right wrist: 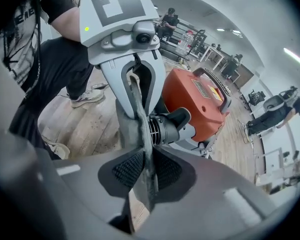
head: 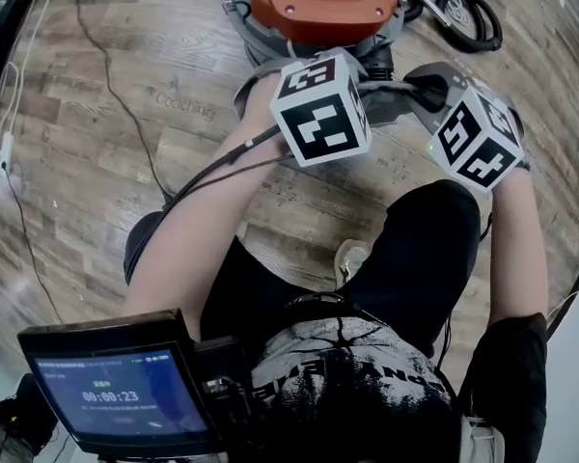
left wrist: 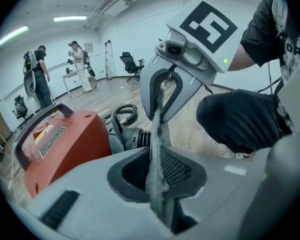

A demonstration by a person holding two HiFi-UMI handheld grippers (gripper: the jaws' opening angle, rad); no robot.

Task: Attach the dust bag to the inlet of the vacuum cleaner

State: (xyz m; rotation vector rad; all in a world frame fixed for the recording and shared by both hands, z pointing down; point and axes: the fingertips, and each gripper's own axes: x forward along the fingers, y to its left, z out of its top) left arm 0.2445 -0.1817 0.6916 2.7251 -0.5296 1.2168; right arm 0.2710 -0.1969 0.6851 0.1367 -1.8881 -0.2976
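Observation:
The orange vacuum cleaner [head: 323, 3] stands on the wood floor just beyond both grippers, whose marker cubes [head: 320, 109] [head: 478, 138] hide their jaws in the head view. Its black ribbed inlet [left wrist: 135, 136] [right wrist: 167, 126] juts toward me. A grey fabric edge of the dust bag [left wrist: 155, 149] [right wrist: 140, 134] stretches taut between the two grippers, close in front of the inlet and apart from it. My left gripper [left wrist: 157, 181] [right wrist: 137, 115] is shut on one end of that edge. My right gripper [right wrist: 146, 174] [left wrist: 157, 120] pinches the other end. The rest of the bag is hidden.
A coiled black hose [left wrist: 122, 115] [head: 468, 13] lies beside the vacuum. A thin cable [head: 125, 114] crosses the floor at left. My knees and a shoe [head: 352, 258] are under the grippers. A small screen [head: 116, 394] sits bottom left. People, chairs and tables stand far off.

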